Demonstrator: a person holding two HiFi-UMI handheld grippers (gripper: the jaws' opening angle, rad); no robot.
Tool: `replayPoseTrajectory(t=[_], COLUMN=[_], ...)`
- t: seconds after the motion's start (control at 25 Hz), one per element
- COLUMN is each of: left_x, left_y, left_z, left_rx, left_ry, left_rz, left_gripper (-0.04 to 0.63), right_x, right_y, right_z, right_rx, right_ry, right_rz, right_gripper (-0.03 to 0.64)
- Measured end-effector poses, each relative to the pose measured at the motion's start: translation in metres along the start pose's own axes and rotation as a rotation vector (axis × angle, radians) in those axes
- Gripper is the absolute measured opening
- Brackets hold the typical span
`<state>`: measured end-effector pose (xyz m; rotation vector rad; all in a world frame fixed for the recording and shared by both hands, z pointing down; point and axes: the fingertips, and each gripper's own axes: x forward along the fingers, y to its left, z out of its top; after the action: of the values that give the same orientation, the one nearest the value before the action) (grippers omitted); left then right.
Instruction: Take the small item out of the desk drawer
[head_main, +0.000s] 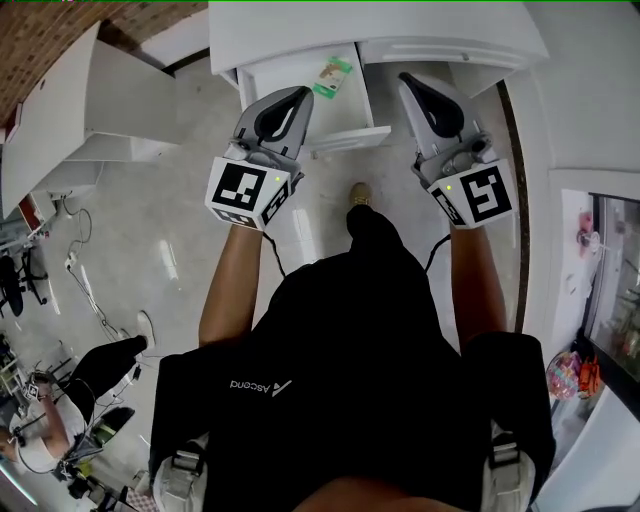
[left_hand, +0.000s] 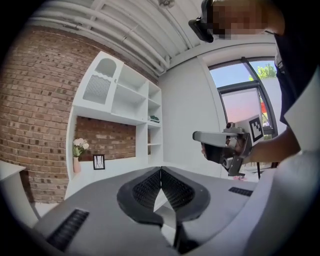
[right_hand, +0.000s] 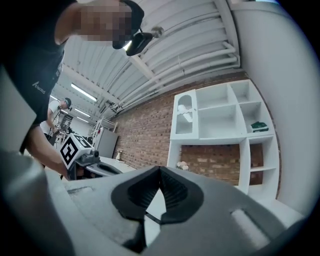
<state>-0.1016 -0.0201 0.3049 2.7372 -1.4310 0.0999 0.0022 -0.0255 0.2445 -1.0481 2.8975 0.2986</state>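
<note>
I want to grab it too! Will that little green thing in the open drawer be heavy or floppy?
Probably light: the green item looks small and flat in the drawer. It may bend, since it seems thin like a wrapper. Lying flat, it likely slides rather than rolls.

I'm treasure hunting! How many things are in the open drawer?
1: a small green-and-white packet in the white drawer's far right corner. The grey left gripper may hide more.

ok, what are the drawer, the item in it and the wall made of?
Drawer: looks like white painted or laminated board, with smooth matte faces. Small item: probably a plastic or paper packet, flat, with green and white print. Wall: exposed red brick, with visible mortar lines.
</note>
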Motion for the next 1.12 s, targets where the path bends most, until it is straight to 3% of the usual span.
replayPoseTrajectory(t=[0.44,0.8,1.12], left_x=[0.105,0.157,0.185], left_y=[0.052,0.072,0.087], left_z=[-0.085,-0.158,-0.233], left_rx=[-0.043,-0.077,-0.097], left_ry=[0.278,0.489,0.691], left_rz=[0.108,0.095,0.075], left_gripper=[0.013,0.114,0.27], right_x=[0.047,0.071,0.079], right_y=[-0.095,-0.135,-0.151], right_z=[-0.05,-0.081,-0.098], right_rx=[0.05,0.073,0.088], right_ry=[0.031,0.062,0.087], right_rz=[0.082,0.093,0.054], right_gripper=[0.002,0.002,0.002])
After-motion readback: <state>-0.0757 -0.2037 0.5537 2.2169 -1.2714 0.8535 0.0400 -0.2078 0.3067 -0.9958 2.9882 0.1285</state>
